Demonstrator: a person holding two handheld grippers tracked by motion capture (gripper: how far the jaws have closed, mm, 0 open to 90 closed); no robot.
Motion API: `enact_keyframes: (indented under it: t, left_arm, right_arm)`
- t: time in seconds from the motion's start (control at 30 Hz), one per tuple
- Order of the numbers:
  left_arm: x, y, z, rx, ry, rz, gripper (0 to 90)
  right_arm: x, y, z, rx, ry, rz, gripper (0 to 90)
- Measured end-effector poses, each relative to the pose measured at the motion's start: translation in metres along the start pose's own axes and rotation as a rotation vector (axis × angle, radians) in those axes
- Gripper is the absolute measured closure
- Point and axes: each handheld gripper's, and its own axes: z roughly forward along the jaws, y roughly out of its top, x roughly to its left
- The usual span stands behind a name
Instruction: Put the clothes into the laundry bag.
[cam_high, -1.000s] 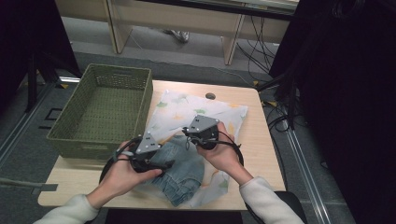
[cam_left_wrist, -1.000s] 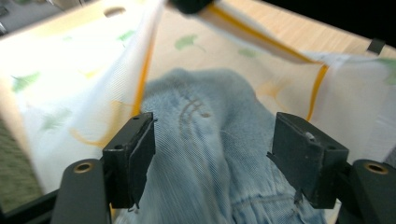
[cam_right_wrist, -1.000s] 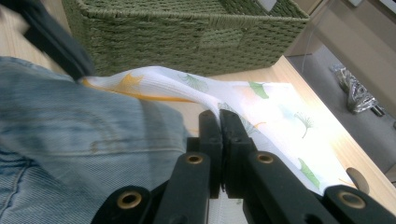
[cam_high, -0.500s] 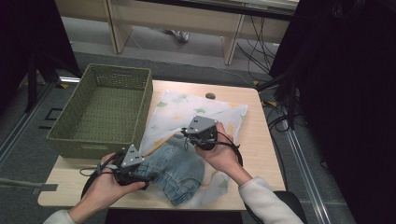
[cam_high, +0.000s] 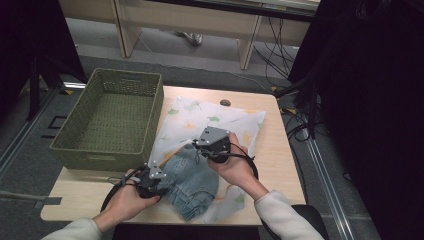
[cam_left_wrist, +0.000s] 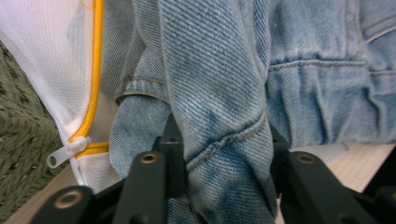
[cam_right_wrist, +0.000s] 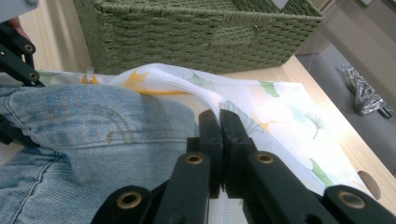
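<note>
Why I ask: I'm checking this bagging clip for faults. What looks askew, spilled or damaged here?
Nothing is spilled or damaged. The jeans lie bunched, half in the mesh bag. The left gripper has just closed on a denim fold; the right gripper pinches the bag's edge. The basket stands straight, empty.

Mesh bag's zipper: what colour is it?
Orange-yellow zipper with a white pull, clearest in the left gripper view.

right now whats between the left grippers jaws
A thick fold of the denim garment fills the gap of the left gripper, seen in the left gripper view.
</note>
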Motion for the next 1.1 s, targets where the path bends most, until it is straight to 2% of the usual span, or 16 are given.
enact_keyframes:
  t: [0.23, 0.4, 0.53, 0.67, 0.77, 0.9, 1.0, 1.1]
  left_arm:
    - [-0.004, 0.008, -0.022, -0.099, -0.067, -0.071, 67.9]
    - [-0.012, 0.015, -0.033, -0.155, -0.097, -0.085, 68.2]
    - [-0.017, 0.022, -0.038, -0.19, -0.104, -0.089, 68.2]
    - [-0.018, 0.028, -0.038, -0.21, -0.12, -0.124, 68.0]
    - [-0.018, 0.031, -0.036, -0.221, -0.117, -0.13, 67.9]
    - [-0.018, 0.035, -0.035, -0.225, -0.109, -0.121, 67.9]
    - [-0.019, 0.035, -0.034, -0.225, -0.103, -0.116, 67.9]
    - [-0.018, 0.035, -0.033, -0.23, -0.097, -0.114, 67.9]
  right_arm:
    - [0.002, 0.001, 0.001, -0.006, 0.001, -0.003, 89.8]
    - [0.003, 0.002, 0.001, -0.012, 0.0, 0.001, 89.8]
    - [0.003, 0.002, 0.001, -0.013, -0.001, 0.002, 89.8]
    - [0.004, 0.002, 0.001, -0.015, -0.001, -0.001, 89.8]
    - [0.004, 0.002, 0.001, -0.016, 0.001, -0.002, 89.8]
    - [0.004, 0.002, 0.001, -0.017, 0.003, 0.004, 89.8]
    - [0.002, 0.002, 0.001, -0.023, 0.002, -0.015, 89.8]
    - [0.002, 0.003, 0.001, -0.024, 0.002, -0.014, 89.8]
